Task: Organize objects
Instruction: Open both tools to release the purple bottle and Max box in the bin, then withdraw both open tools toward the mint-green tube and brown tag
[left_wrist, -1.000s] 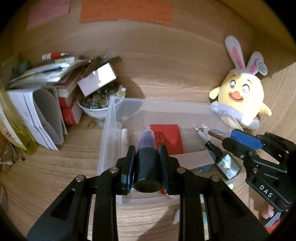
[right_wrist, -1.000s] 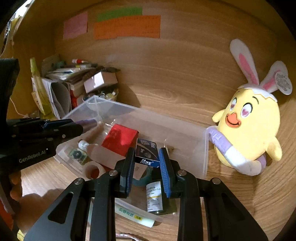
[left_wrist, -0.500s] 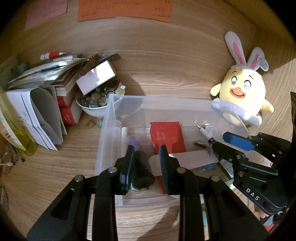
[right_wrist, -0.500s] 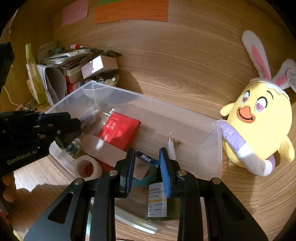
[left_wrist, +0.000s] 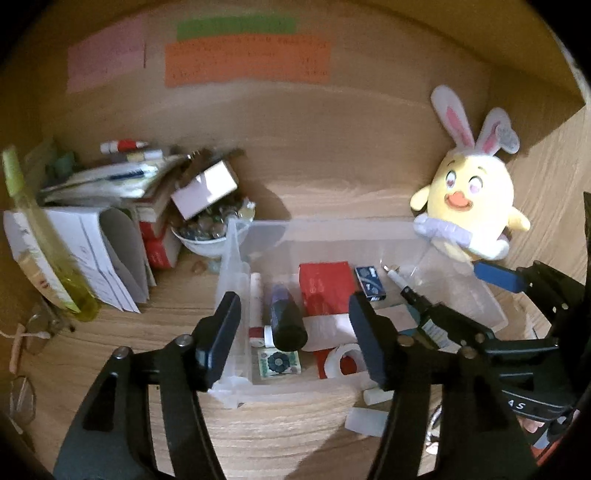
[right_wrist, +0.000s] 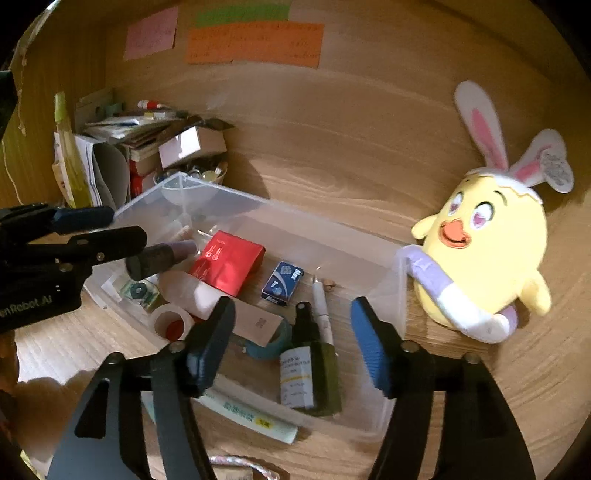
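A clear plastic bin (left_wrist: 236, 258) (right_wrist: 388, 266) sits on the wooden desk. In it lie a purple black-capped bottle (left_wrist: 284, 321) (right_wrist: 159, 254), a red box (left_wrist: 325, 288) (right_wrist: 229, 262), a small blue Max box (right_wrist: 282, 282), a white pen (right_wrist: 321, 310), a tape roll (right_wrist: 171, 323) and a dark green spray bottle (right_wrist: 308, 373). My left gripper (left_wrist: 295, 336) is open above the purple bottle. My right gripper (right_wrist: 291, 339) is open above the green spray bottle. Both are empty.
A yellow bunny-eared plush (right_wrist: 484, 258) (left_wrist: 469, 206) leans at the bin's right end. A stack of papers and books (left_wrist: 92, 221), a white box and a bowl of marbles (left_wrist: 210, 229) crowd the left back. Glasses (left_wrist: 22, 391) lie at far left. A green tube (right_wrist: 251, 417) lies before the bin.
My left gripper let go of the purple bottle, which now lies in the bin. My right gripper let go of the green spray bottle. Both opened wide and drew back.
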